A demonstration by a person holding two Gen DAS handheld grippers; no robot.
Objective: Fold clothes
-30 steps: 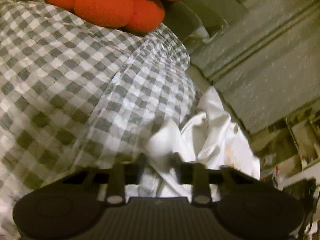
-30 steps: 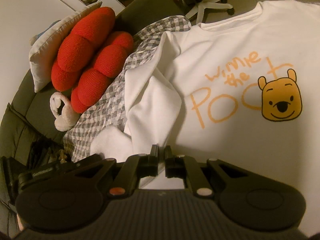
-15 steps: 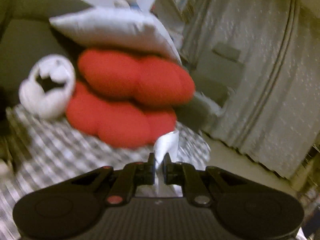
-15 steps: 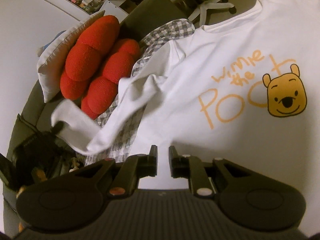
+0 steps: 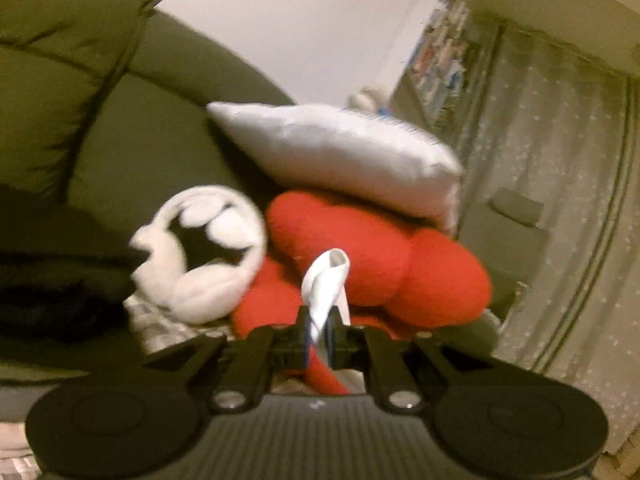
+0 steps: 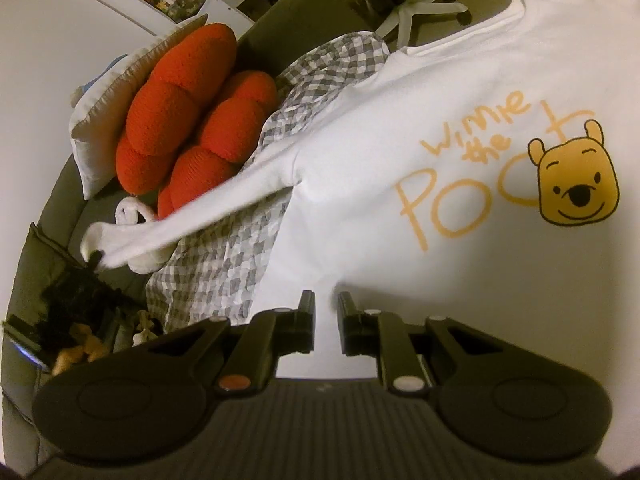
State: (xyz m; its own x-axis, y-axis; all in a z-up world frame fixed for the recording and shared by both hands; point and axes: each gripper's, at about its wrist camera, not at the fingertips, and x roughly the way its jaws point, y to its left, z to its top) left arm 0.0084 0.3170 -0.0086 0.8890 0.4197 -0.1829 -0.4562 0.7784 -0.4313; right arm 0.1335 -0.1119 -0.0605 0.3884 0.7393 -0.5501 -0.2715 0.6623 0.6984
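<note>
- Step in hand: spreading a sleeve before folding. The left gripper (image 5: 320, 330) is pinched tight on the cuff of the white cotton long-sleeved sweatshirt with orange lettering and a bear face (image 6: 460, 208), and the sleeve runs taut toward the frame's left edge.
- The right gripper (image 6: 325, 306) stands slightly parted at lower centre over the hem, nothing visibly between its jaws.
- Next move, judged: lay the sleeve across the body without bunching.
- The soft sweatshirt lies flat on a grey-and-white checked woven cover (image 6: 224, 264), beside a knotted red plush cushion (image 6: 192, 128) and a white satin pillow (image 5: 340, 152).
</note>
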